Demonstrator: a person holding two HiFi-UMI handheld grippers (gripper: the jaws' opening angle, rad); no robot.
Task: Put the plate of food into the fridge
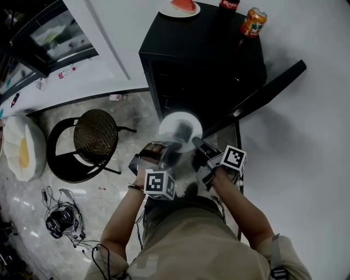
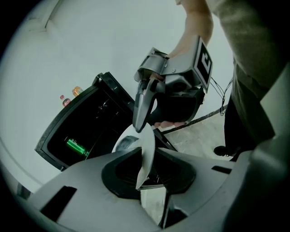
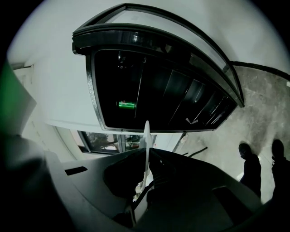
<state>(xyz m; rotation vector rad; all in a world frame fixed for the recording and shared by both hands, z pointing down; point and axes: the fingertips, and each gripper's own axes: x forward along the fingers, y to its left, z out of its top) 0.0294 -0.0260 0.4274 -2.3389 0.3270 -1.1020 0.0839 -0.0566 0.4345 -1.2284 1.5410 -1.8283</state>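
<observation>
A white plate (image 1: 180, 128) with a dark bit of food on it hangs in front of the open black mini fridge (image 1: 202, 49). My left gripper (image 1: 169, 149) is shut on its near left rim and my right gripper (image 1: 198, 143) is shut on its near right rim. The left gripper view shows the plate (image 2: 147, 152) edge-on between my jaws, with the right gripper (image 2: 141, 118) clamped on its far side. In the right gripper view the plate (image 3: 146, 145) stands edge-on in the jaws before the dark fridge (image 3: 158, 90) interior. A green can (image 3: 126, 104) lies inside.
The fridge door (image 1: 262, 95) swings open to the right. On the fridge top stand a plate with a watermelon slice (image 1: 179, 6), a cola bottle (image 1: 228, 4) and an orange can (image 1: 253, 22). A round wicker chair (image 1: 93, 139) stands to the left, with cables (image 1: 63, 219) on the floor.
</observation>
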